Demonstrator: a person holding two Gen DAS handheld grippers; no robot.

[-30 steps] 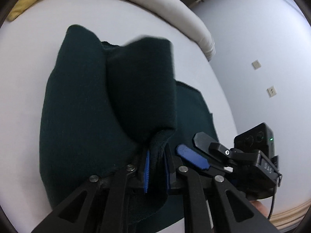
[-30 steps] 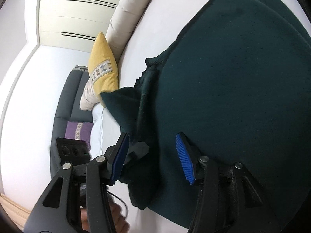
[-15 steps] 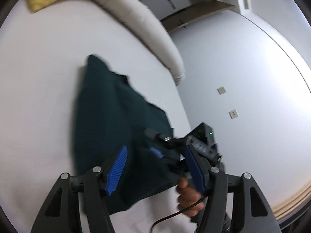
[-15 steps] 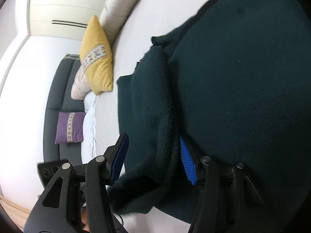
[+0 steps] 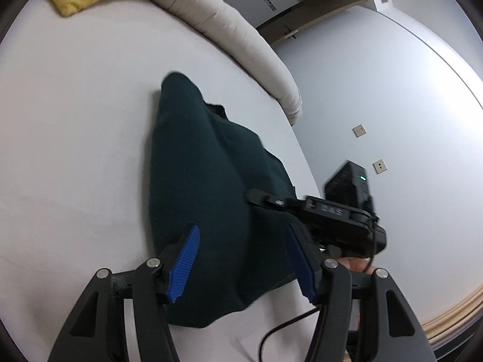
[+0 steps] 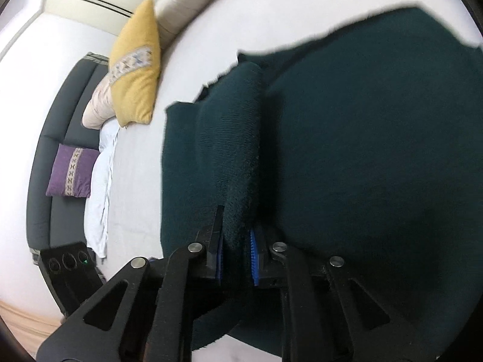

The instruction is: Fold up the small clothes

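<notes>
A dark green knitted garment lies partly folded on a white bed. My left gripper hovers over its near end. The blue pads stand apart and touch no cloth, though the jaws are closing a little. In the right wrist view the garment fills the right half. My right gripper is closing and pinches a raised fold of that garment between its pads. The right gripper's body shows at the garment's right edge, with a hand under it.
A yellow cushion and a beige rolled duvet lie at the head of the bed. Beyond the bed's edge stands a dark sofa with a purple cushion. A wall with sockets is on the right.
The left gripper let go of the sleeve fold, opened and pulled back from the garment. The right gripper, open a second ago, has shut on a fold at the garment's edge.
</notes>
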